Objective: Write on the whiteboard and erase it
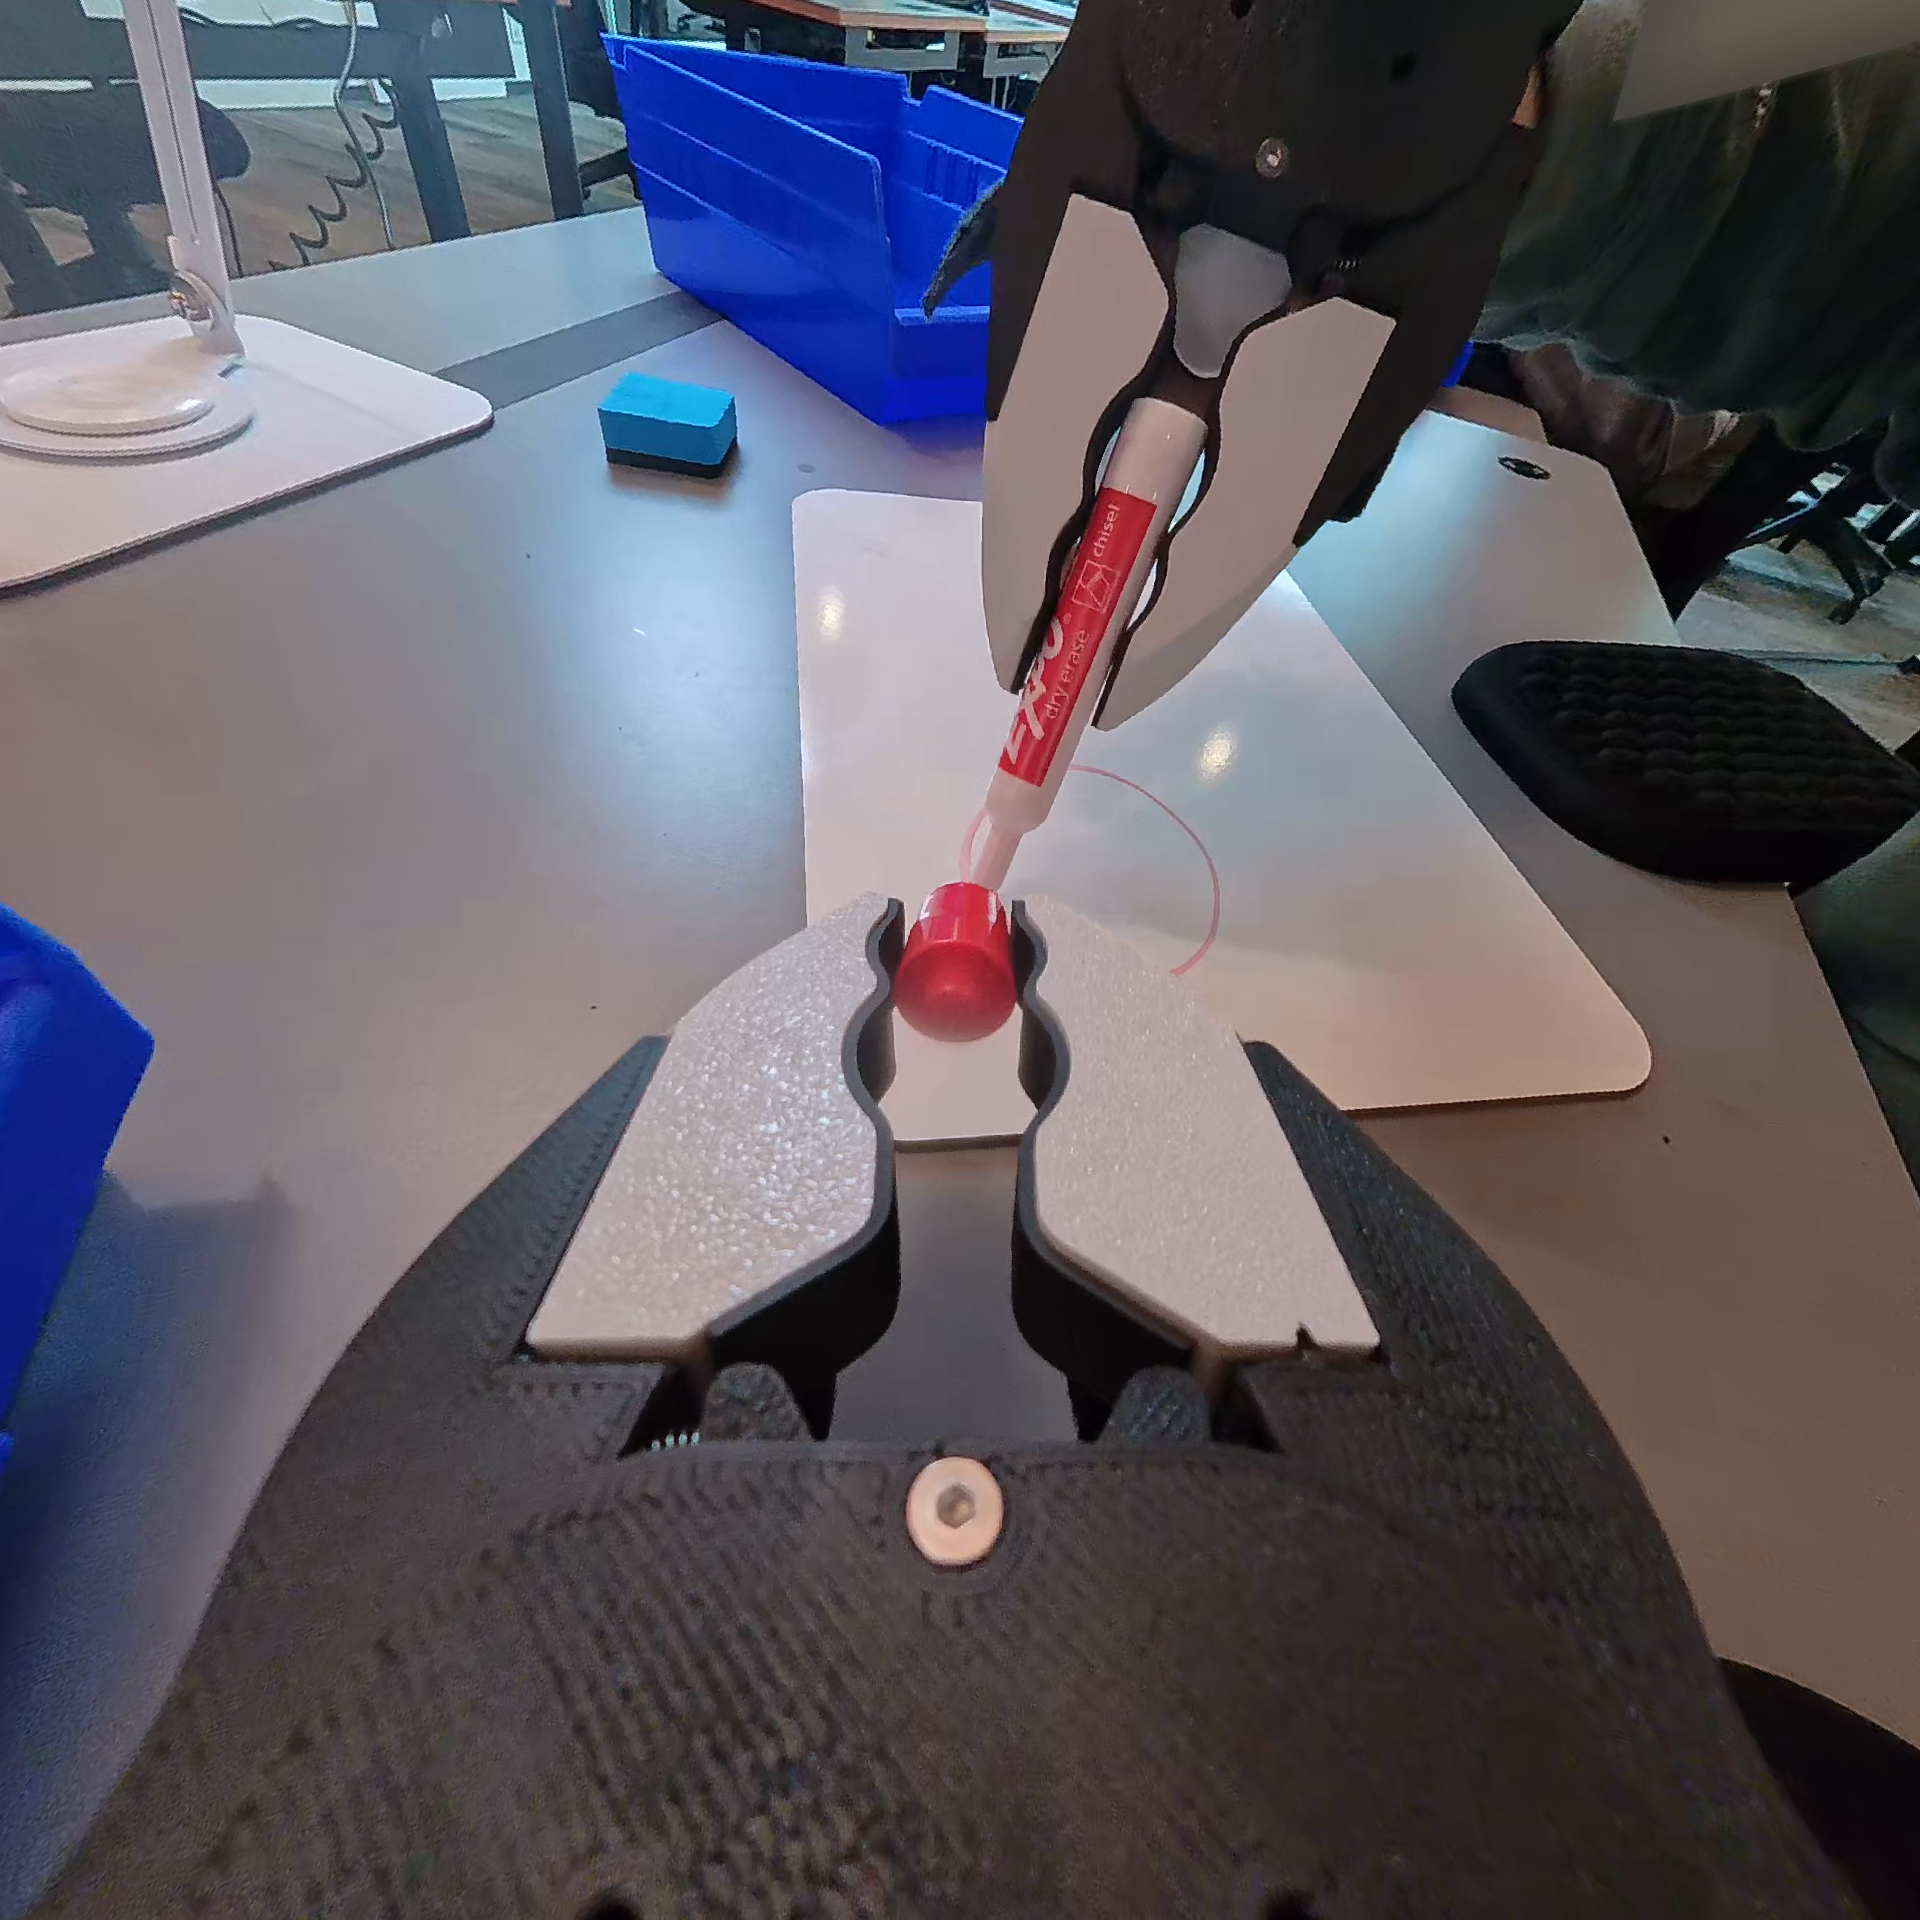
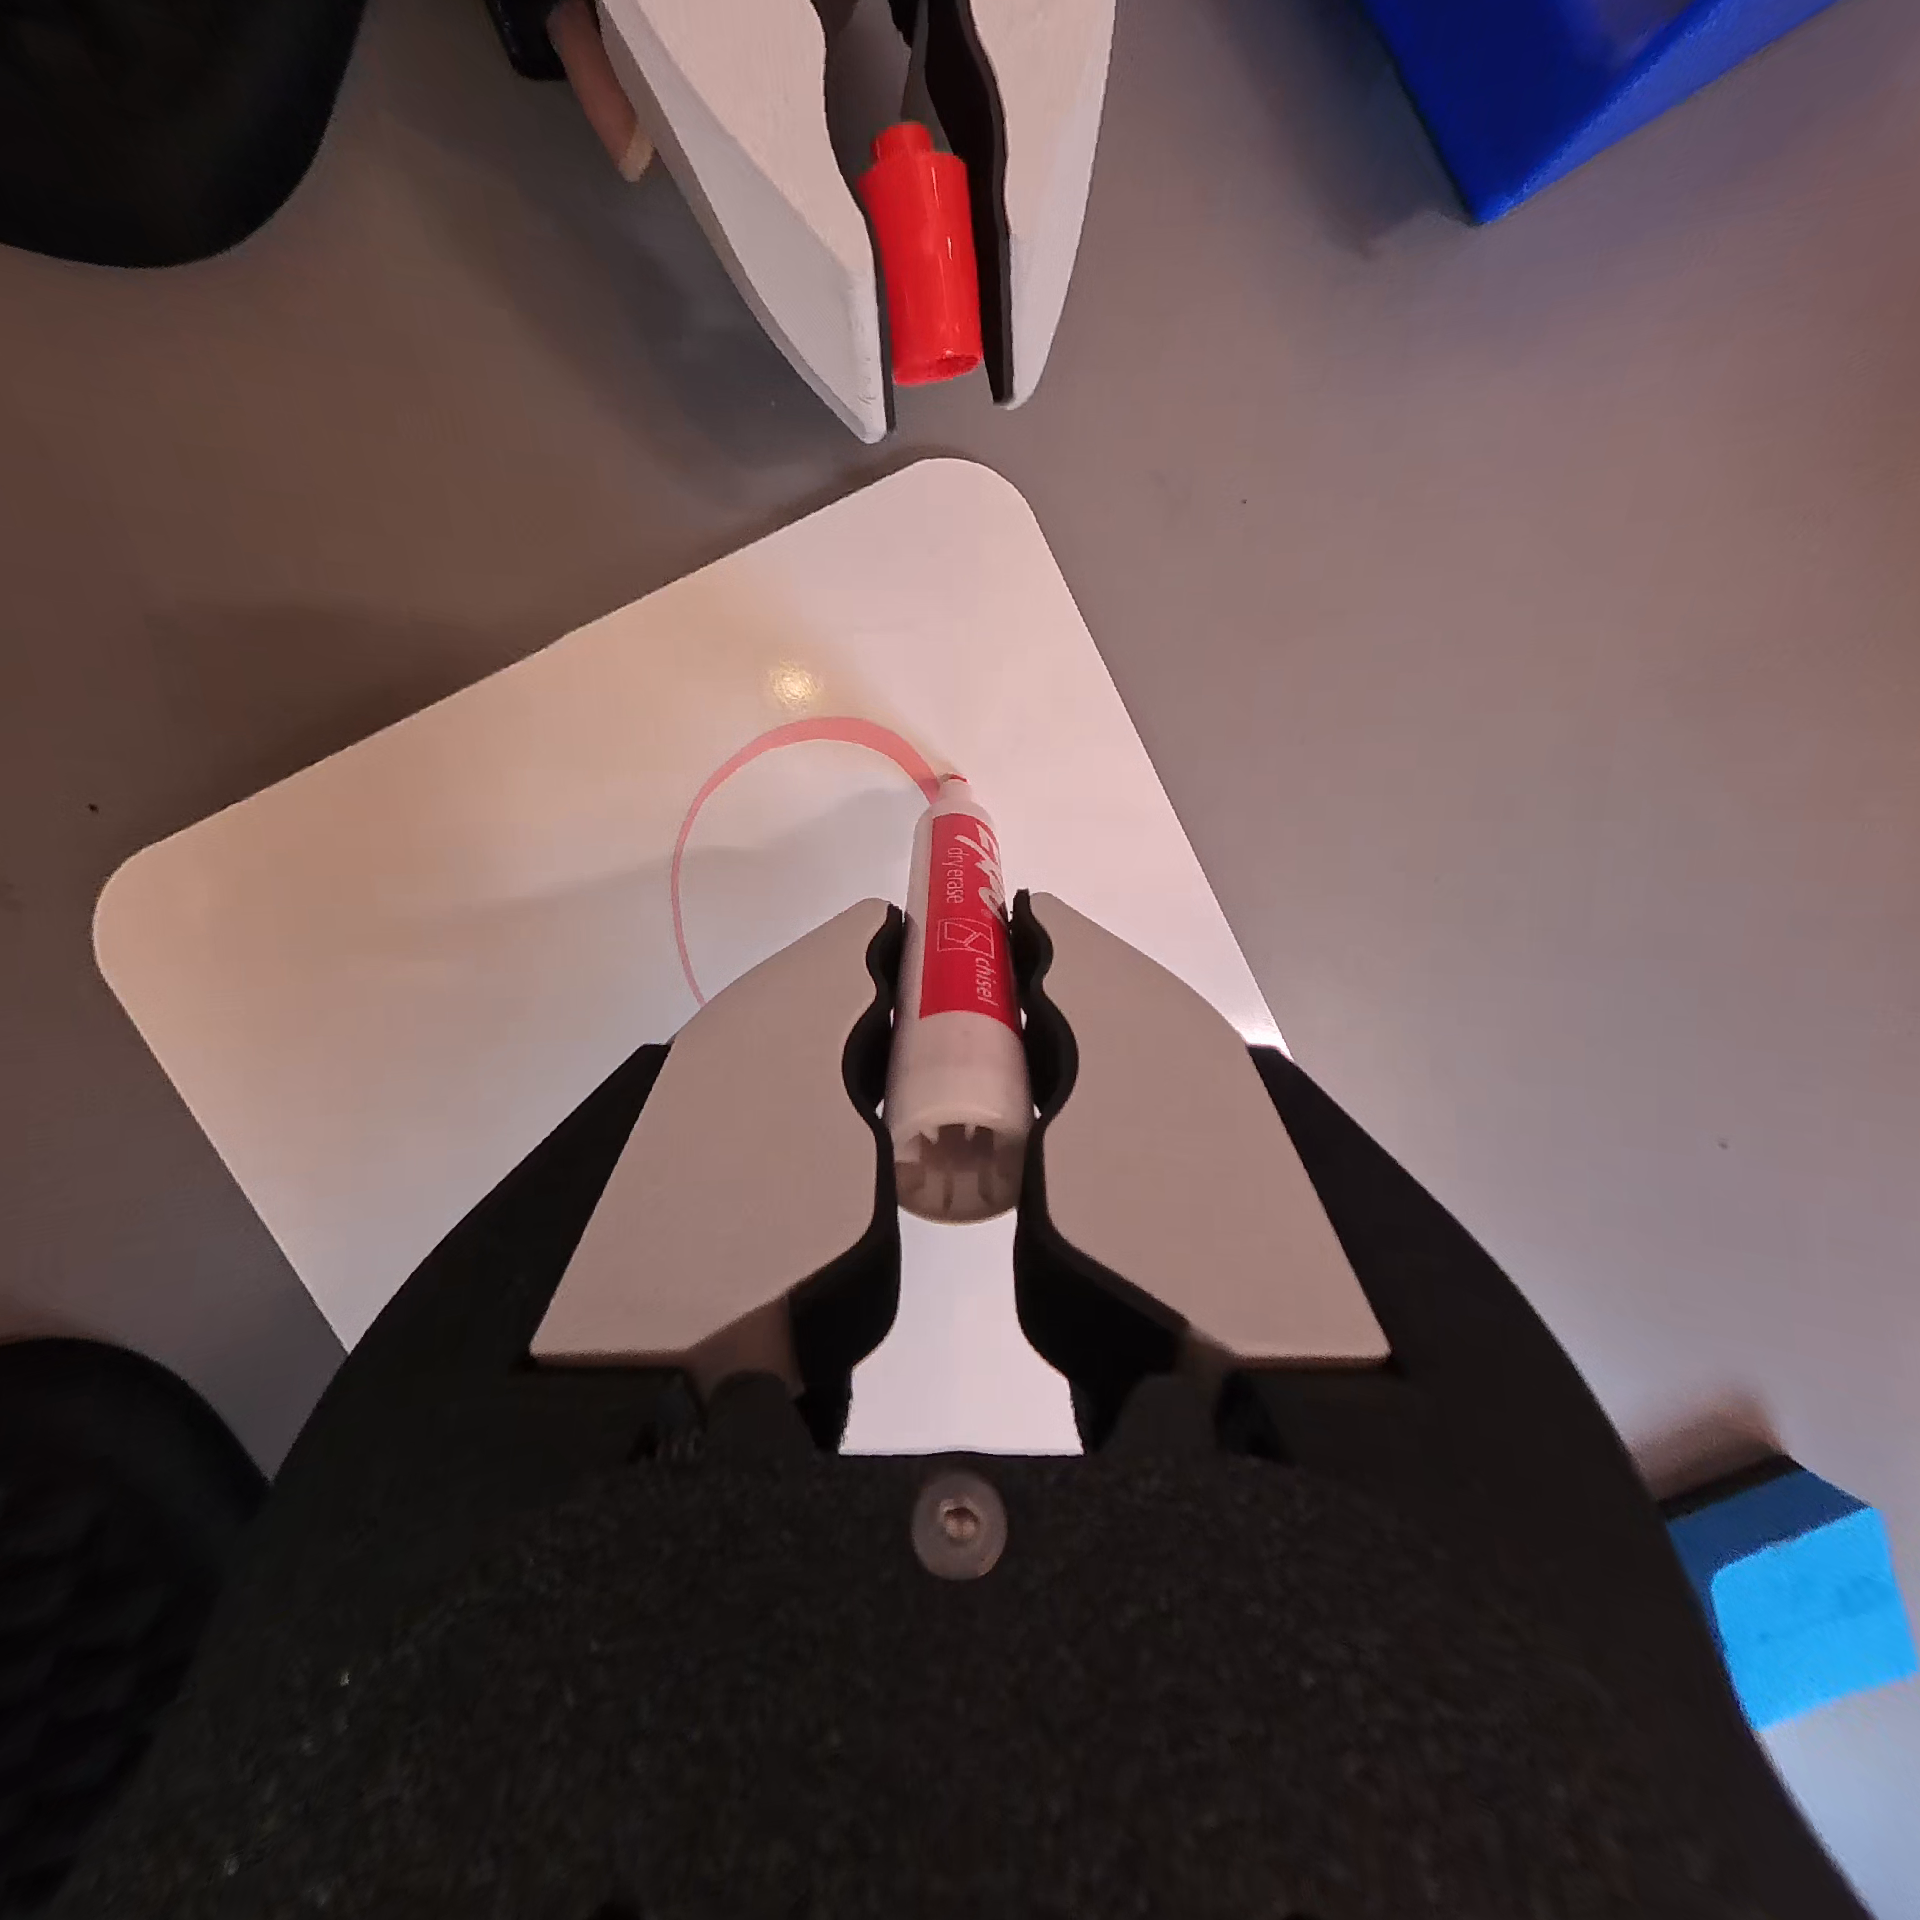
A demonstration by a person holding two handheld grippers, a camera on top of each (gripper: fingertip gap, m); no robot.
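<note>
The right gripper (image 2: 958, 909) is pinching the marker (image 2: 961, 971) and pressing its tip onto the whiteboard (image 2: 416, 935), which is lying flat on the table (image 1: 468, 727). A red arc (image 2: 727, 769) is curving across the board, so the writing is looking partly done. The left gripper (image 1: 951, 914) is clamping the cap (image 1: 954, 971) just off the board's corner. Erasing is still waiting: the eraser (image 1: 668, 423) is sitting untouched, well apart, near the bin (image 1: 790, 229).
</note>
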